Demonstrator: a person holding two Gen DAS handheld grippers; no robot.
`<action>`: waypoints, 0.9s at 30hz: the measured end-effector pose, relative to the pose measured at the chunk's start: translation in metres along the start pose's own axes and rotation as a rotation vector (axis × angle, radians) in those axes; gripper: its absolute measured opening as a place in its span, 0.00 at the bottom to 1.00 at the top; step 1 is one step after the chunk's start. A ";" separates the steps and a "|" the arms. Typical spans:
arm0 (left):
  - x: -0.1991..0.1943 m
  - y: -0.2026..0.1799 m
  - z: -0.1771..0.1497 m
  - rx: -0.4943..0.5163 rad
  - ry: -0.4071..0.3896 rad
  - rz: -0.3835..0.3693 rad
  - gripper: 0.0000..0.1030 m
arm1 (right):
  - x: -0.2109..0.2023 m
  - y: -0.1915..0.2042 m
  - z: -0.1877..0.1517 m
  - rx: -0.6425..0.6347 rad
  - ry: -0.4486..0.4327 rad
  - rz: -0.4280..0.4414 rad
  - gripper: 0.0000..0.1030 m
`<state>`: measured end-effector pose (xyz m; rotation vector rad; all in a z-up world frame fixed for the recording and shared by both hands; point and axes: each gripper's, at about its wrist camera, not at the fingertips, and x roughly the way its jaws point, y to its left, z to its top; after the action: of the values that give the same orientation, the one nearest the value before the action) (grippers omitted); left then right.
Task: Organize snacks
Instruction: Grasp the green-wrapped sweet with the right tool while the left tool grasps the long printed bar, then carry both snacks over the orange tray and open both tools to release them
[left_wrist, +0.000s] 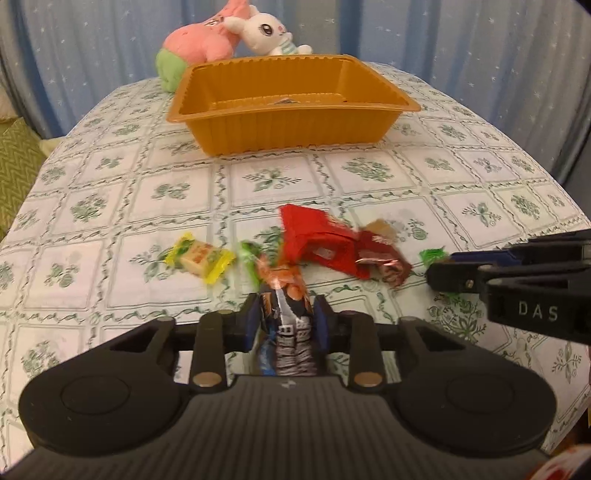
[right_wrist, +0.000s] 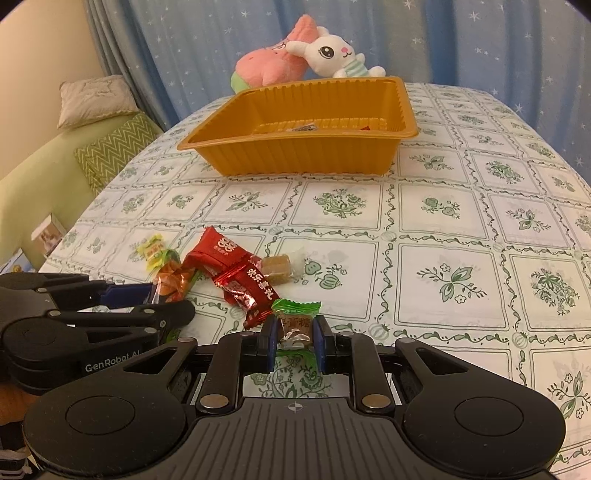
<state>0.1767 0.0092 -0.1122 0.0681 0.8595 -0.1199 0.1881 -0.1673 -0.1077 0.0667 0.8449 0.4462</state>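
Left wrist view shows left gripper (left_wrist: 286, 317) clamped on an orange-tipped snack packet (left_wrist: 284, 295), right gripper (right_wrist: 294, 338) pinching a green-wrapped candy (right_wrist: 295, 321), probably both lifting next toward the orange tray (right_wrist: 295, 147).

Pink plush (right_wrist: 273, 66), white bunny plush (right_wrist: 334, 55) before blue starry curtain (right_wrist: 480, 40); pillow (right_wrist: 94, 98) left.

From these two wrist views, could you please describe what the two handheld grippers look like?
Both are matte black plastic. The left gripper and right gripper each have blue finger pads, linkage arms with silver round pivots, a ribbed body and two round discs. Seen side-on, one carries white "GenRobot AI" lettering, the other "DAS". No cables or sleeves show.
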 end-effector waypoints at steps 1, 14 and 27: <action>-0.002 0.002 -0.001 -0.001 -0.005 0.004 0.25 | 0.000 0.000 0.000 0.002 -0.003 0.000 0.20; -0.030 0.016 0.014 -0.058 -0.073 -0.038 0.25 | -0.008 -0.002 0.010 0.017 -0.046 -0.004 0.20; -0.039 0.013 0.061 -0.017 -0.158 -0.053 0.25 | -0.022 -0.005 0.054 0.001 -0.152 -0.012 0.20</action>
<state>0.1988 0.0184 -0.0426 0.0194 0.7051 -0.1653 0.2167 -0.1749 -0.0574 0.0951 0.6957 0.4235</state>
